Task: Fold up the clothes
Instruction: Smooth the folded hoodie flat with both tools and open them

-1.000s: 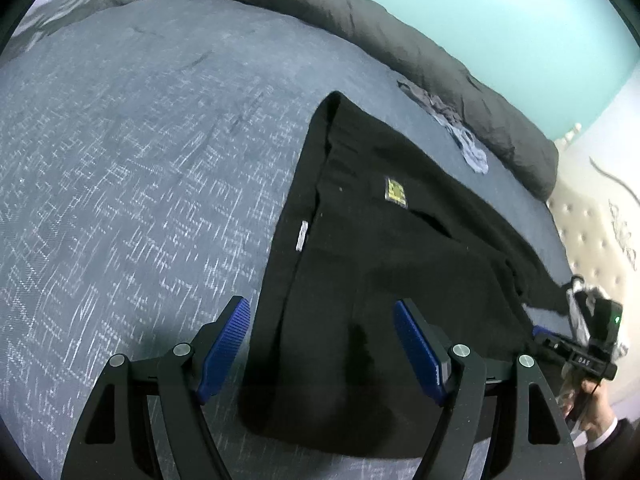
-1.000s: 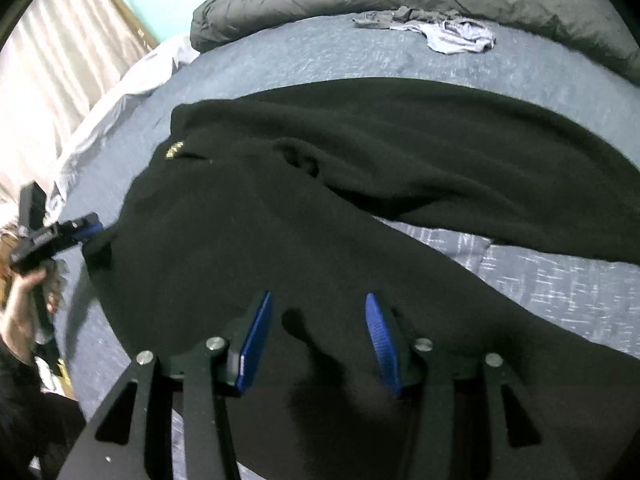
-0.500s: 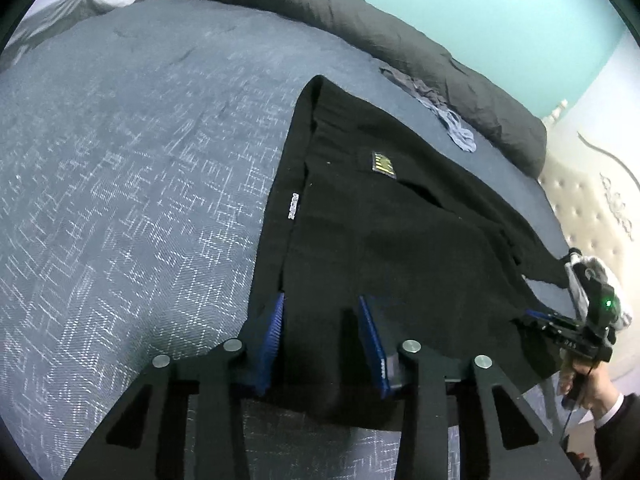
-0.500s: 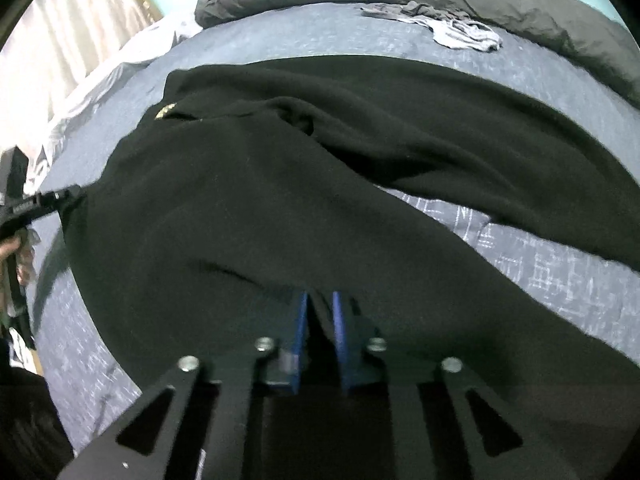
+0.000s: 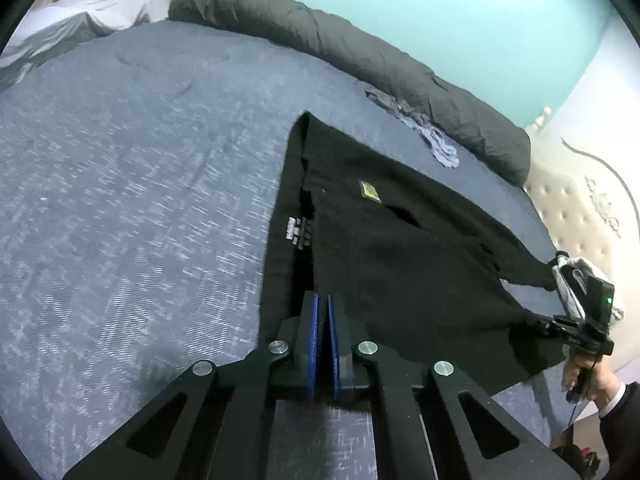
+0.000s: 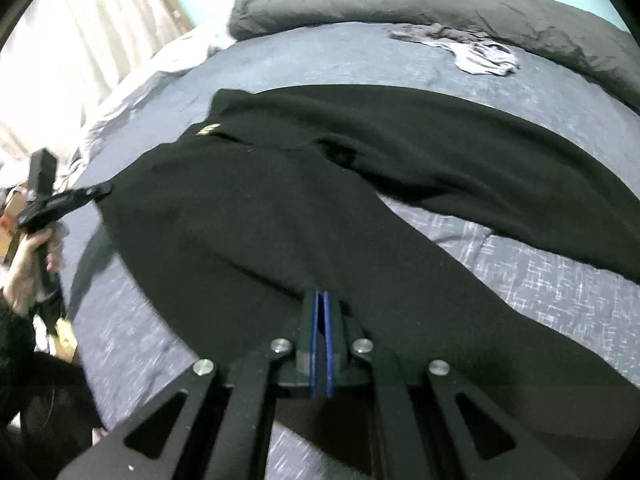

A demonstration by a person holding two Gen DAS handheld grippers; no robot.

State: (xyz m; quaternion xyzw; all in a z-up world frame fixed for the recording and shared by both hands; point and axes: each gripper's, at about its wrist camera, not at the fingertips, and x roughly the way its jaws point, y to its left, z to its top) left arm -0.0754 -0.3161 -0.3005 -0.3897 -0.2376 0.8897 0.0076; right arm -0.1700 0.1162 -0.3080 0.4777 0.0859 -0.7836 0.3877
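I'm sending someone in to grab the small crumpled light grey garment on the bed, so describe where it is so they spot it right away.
Start at the blue-grey bed and look to its far edge, where a long dark grey rolled duvet lies. The small grey garment sits crumpled right against that duvet, apart from the big black garment spread nearer. It is the only pale, bunched-up piece there.

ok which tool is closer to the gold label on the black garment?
Left. The left tool grips the hem just below the gold label; the right tool grips the garment far across from it.
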